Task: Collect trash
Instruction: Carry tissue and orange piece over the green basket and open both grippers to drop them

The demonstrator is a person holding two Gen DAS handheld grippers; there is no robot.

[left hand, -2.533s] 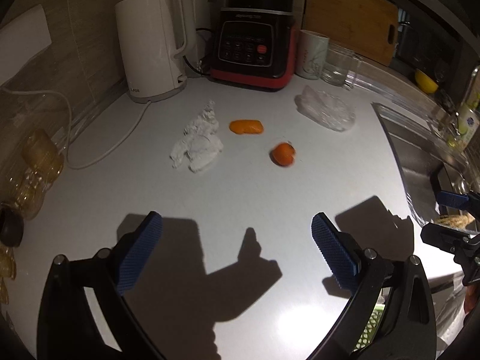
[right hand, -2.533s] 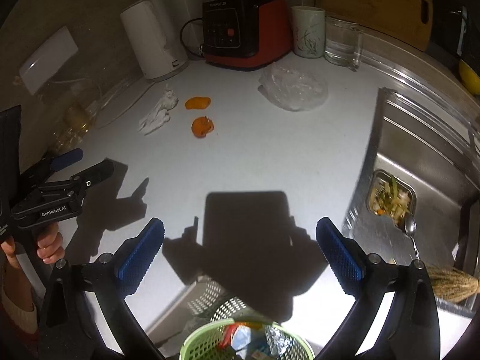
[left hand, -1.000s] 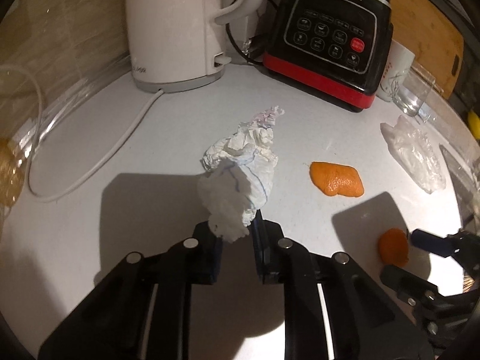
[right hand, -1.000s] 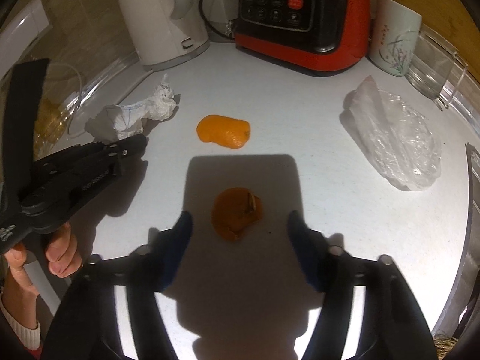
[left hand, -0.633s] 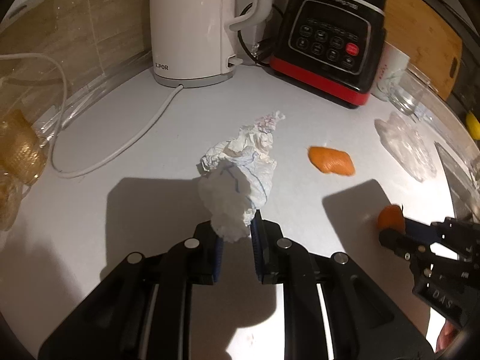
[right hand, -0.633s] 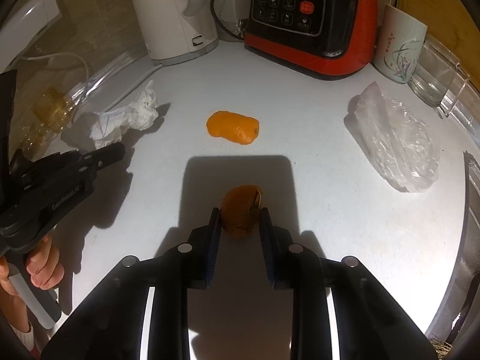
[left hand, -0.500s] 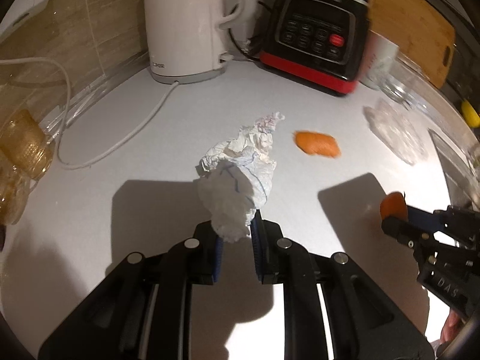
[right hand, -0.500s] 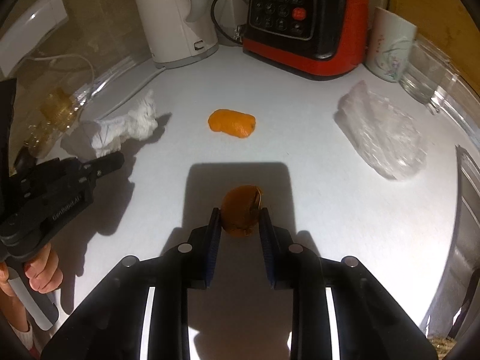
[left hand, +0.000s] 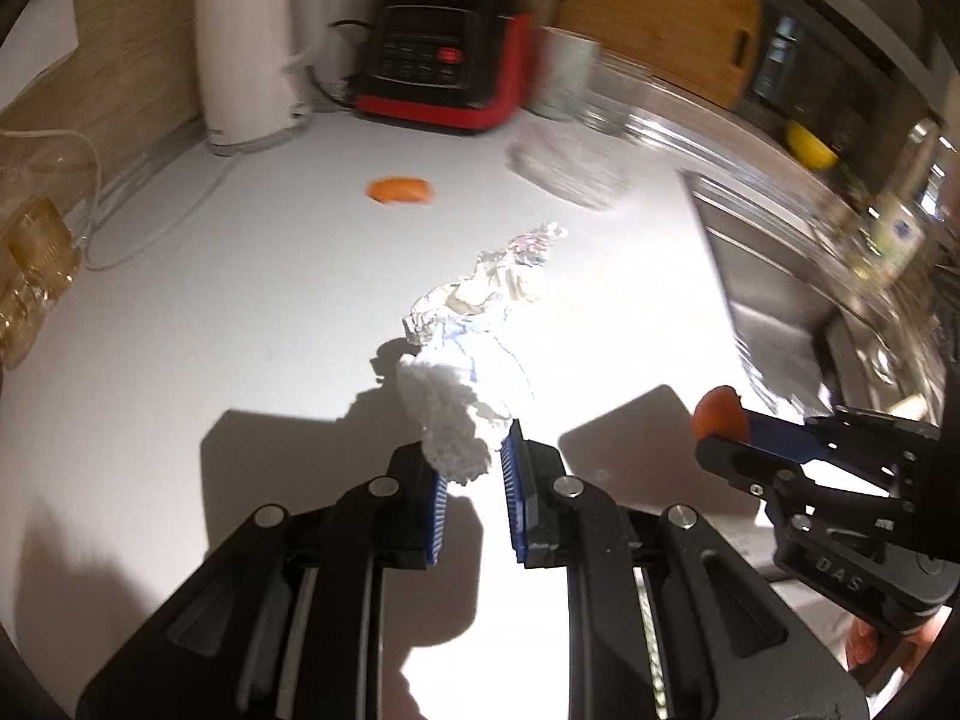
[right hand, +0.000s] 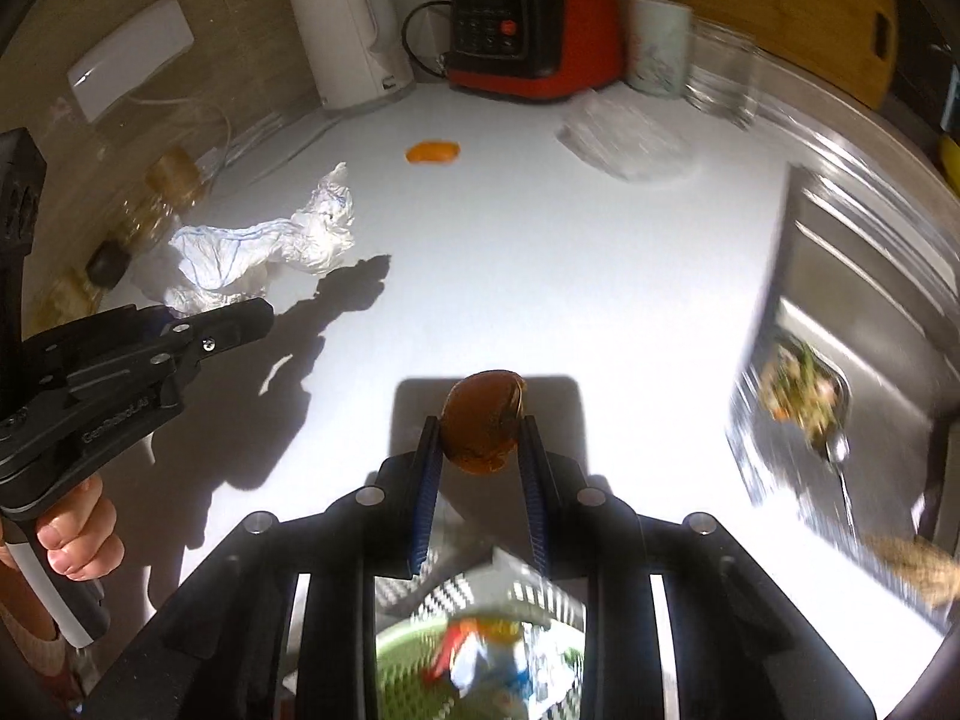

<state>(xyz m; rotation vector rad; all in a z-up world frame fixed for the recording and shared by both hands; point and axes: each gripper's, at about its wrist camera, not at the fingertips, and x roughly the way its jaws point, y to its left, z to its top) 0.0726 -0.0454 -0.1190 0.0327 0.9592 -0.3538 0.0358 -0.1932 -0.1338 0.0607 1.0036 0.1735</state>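
My left gripper (left hand: pixel 474 468) is shut on a crumpled white tissue (left hand: pixel 468 372) and holds it up over the white counter; the tissue also shows in the right wrist view (right hand: pixel 258 246). My right gripper (right hand: pixel 480 444) is shut on an orange peel (right hand: pixel 483 423), lifted off the counter; the peel also shows in the left wrist view (left hand: pixel 717 411). A second orange peel (right hand: pixel 432 151) lies on the counter in front of the blender. A crumpled clear plastic bag (right hand: pixel 624 141) lies at the back right. A green trash basket (right hand: pixel 480 666) with rubbish in it sits below my right gripper.
A white kettle (left hand: pixel 249 48) with its cord, a red and black blender (right hand: pixel 528 18), a mug (right hand: pixel 657 42) and a glass (right hand: pixel 720 72) stand along the back wall. A steel sink (right hand: pixel 852 312) with a food-scrap strainer is on the right. Amber glassware (right hand: pixel 162 192) stands at left.
Both grippers have pulled back and swung right, carrying the tissue and the orange peel away from the back of the counter. The green basket has come into the right wrist view.
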